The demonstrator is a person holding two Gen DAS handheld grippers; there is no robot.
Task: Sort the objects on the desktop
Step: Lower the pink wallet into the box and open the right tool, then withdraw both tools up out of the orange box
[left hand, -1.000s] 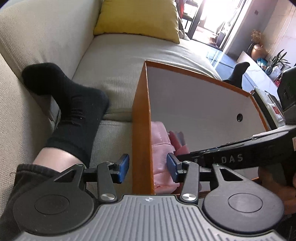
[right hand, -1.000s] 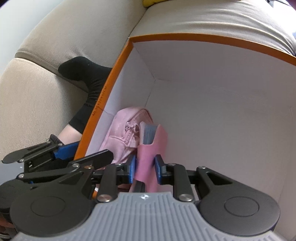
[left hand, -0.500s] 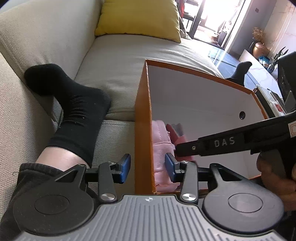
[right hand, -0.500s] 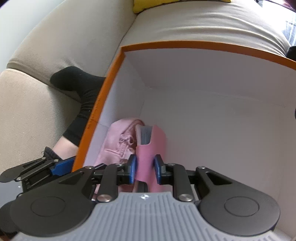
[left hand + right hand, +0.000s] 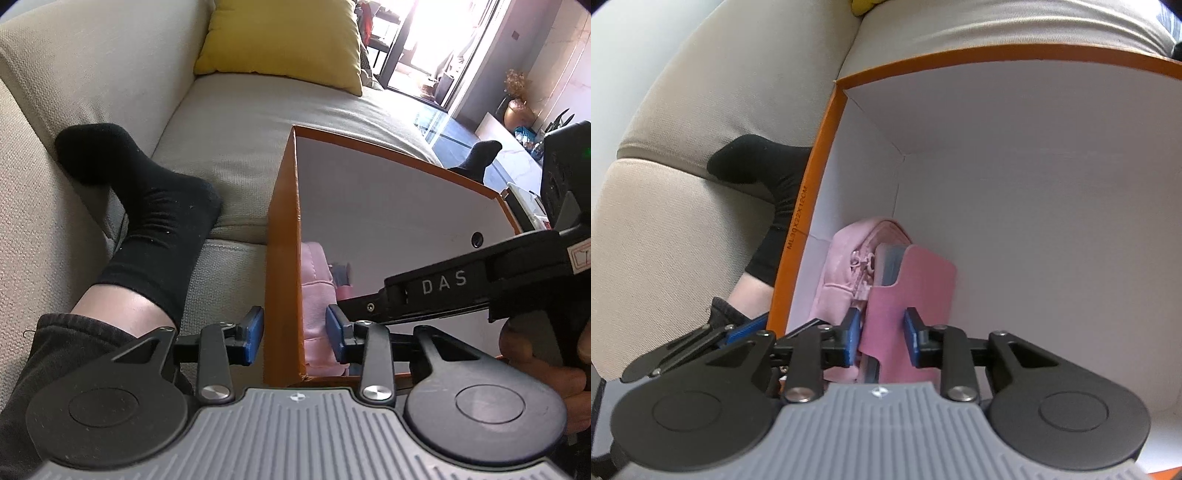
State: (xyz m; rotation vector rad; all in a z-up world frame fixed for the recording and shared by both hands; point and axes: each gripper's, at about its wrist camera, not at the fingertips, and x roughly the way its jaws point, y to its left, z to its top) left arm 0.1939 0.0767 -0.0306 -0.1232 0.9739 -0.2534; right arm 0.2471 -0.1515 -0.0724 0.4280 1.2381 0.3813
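While left tool (image 5: 294, 336) straddles box wall (image 5: 282, 258), right half bare.

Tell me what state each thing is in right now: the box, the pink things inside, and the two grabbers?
Box: open on top, standing on the sofa.
Pink pouch: zipped, lying against the box's left wall.
Pink phone case: standing on end inside the box, beside the pouch.
Left gripper: straddling the box wall, jaws closing, not yet pinching it.
Right gripper: jaws opening around the phone case, letting go.
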